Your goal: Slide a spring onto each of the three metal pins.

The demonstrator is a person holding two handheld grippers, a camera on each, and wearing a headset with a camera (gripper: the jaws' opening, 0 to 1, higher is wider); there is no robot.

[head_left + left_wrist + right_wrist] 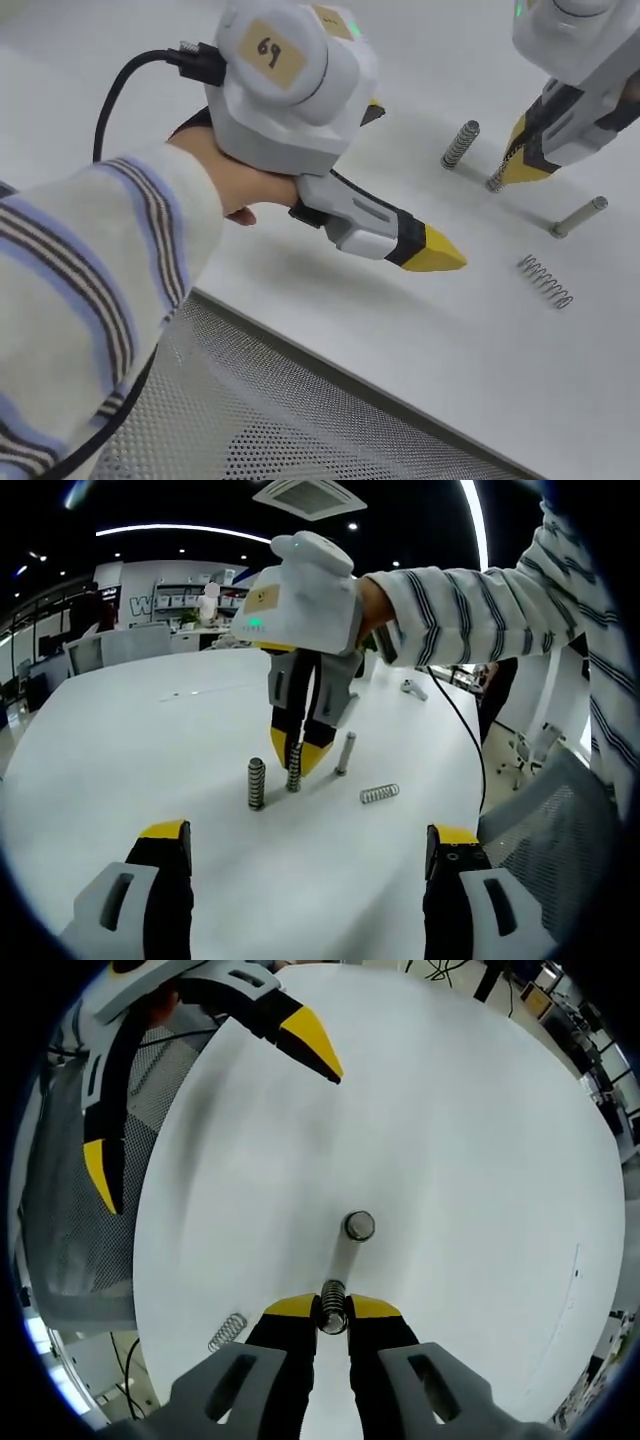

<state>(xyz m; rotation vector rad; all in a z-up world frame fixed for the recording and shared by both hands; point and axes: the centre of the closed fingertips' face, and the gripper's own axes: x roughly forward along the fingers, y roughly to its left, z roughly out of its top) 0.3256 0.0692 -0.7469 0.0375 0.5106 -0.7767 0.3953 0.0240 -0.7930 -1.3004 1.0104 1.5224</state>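
Note:
Over the white table [330, 320] my left gripper [447, 259] hovers open and empty, its jaws wide apart in the left gripper view [305, 845]. My right gripper [507, 172] [298, 752] [333, 1312] is shut on a spring [494, 181] [294, 772] [333, 1318] that stands upright on the table; its coils hide whatever is inside. Beside it stands a pin wearing a spring [460, 144] [256, 782]. A bare metal pin [578, 217] [345, 753] stands on the other side. A loose spring [545, 280] [379, 793] [228, 1330] lies flat nearby.
A pin's round top [359, 1226] shows just beyond my right fingertips; I cannot tell which pin it is. A perforated mesh surface [300, 420] lies below the table's near edge. A black cable [110, 100] trails from the left gripper. The person's striped sleeve [90, 300] is at the left.

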